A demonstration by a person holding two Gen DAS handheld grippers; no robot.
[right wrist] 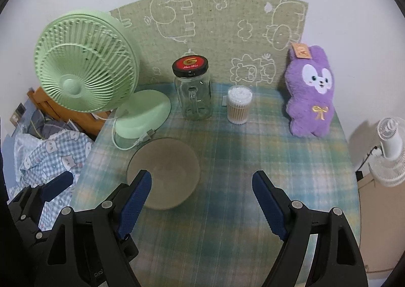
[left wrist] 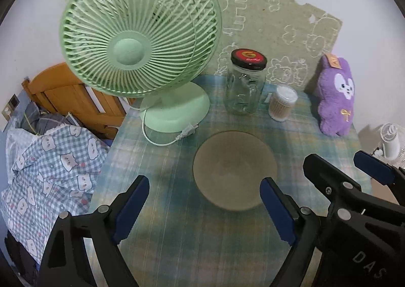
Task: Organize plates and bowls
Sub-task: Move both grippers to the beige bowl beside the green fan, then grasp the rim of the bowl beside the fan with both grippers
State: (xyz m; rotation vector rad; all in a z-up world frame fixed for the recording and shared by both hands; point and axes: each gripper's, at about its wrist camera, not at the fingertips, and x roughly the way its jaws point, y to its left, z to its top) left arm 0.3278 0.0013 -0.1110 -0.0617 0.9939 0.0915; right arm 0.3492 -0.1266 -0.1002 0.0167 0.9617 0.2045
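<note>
One brownish-grey bowl (left wrist: 235,168) stands upright on the plaid tablecloth (left wrist: 177,236). In the left wrist view my left gripper (left wrist: 204,180) hovers above and just short of it, open, and its right finger (left wrist: 277,211) overlaps the bowl's near right rim. My right gripper (left wrist: 339,160) shows at the right, also open. From the right wrist view the bowl (right wrist: 167,170) lies ahead to the left, with the right gripper (right wrist: 202,175) open over bare cloth and its left finger (right wrist: 134,203) in front of the bowl's near rim. Nothing is held.
At the back of the table stand a green fan (right wrist: 83,66) with a loose cord, a lidded glass jar (right wrist: 193,92), a tub of cotton swabs (right wrist: 239,104) and a purple plush rabbit (right wrist: 310,92). A bed with a checked quilt (left wrist: 45,160) lies left, a white fan (right wrist: 389,147) right.
</note>
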